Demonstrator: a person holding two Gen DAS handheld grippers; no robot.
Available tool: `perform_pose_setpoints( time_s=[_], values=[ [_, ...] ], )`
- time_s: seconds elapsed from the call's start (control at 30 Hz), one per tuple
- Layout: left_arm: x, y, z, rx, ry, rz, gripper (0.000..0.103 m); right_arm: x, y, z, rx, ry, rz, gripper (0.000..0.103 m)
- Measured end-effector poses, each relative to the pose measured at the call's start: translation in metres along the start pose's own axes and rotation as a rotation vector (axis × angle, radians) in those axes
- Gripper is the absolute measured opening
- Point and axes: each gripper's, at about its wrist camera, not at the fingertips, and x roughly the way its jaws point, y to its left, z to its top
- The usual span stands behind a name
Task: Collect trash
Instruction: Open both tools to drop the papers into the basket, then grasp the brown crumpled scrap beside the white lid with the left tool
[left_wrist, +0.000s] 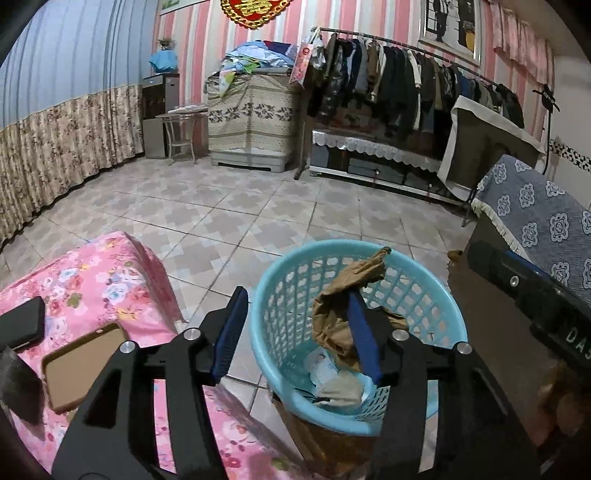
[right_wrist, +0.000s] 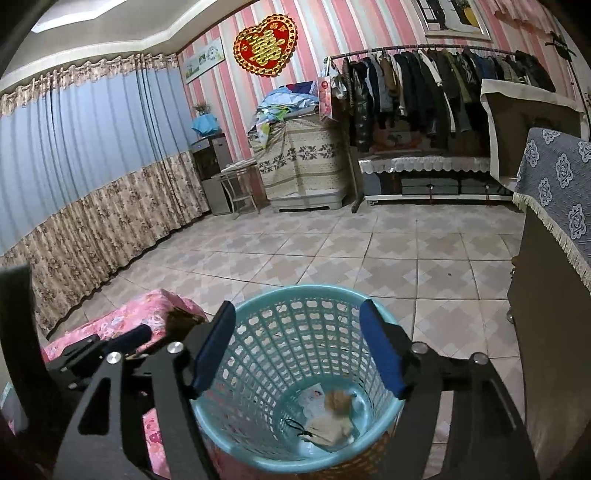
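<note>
Low in both frames, both grippers hung over the blue basket (left_wrist: 436, 306). The left gripper (left_wrist: 299, 332) stood released, brown paper (left_wrist: 343, 295) clinging to one finger; a shake should drop it. The right gripper (right_wrist: 295, 350) gaped empty.

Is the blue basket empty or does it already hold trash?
Not empty. The blue basket stands upright with crumpled paper on its bottom, and a brown scrap hangs over its rim.

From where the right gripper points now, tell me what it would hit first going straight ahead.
Most likely the far inner wall of the blue basket; the open right gripper aims over the near rim, well above the paper scraps at the bottom. Depth is uncertain.
</note>
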Motion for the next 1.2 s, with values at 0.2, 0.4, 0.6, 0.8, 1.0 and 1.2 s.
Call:
perform_pose_setpoints(
  time_s=[0.2, 0.4, 0.6, 0.8, 1.0, 1.2],
  values=[
    [-0.038, 0.036, 0.000, -0.044, -0.048, 0.063, 0.059, -0.005, 0.011, 0.004, -0.015, -0.014, 0.022, 0.070],
    [-0.124, 0.117, -0.018, -0.141, -0.126, 0.256, 0.067, -0.013, 0.064, 0.004, -0.070, -0.021, 0.152, 0.070],
    [-0.238, 0.219, -0.074, -0.220, -0.151, 0.537, 0.076, -0.024, 0.161, -0.020, -0.091, 0.051, 0.377, 0.072],
    [-0.298, 0.323, -0.154, -0.415, -0.082, 0.678, 0.076, -0.020, 0.285, -0.085, -0.302, 0.174, 0.526, 0.073],
    [-0.299, 0.367, -0.171, -0.474, -0.057, 0.614, 0.076, 0.017, 0.354, -0.135, -0.404, 0.341, 0.506, 0.073],
    [-0.281, 0.343, -0.160, -0.414, -0.091, 0.548, 0.064, 0.026, 0.359, -0.134, -0.365, 0.323, 0.466, 0.073]
  ],
)
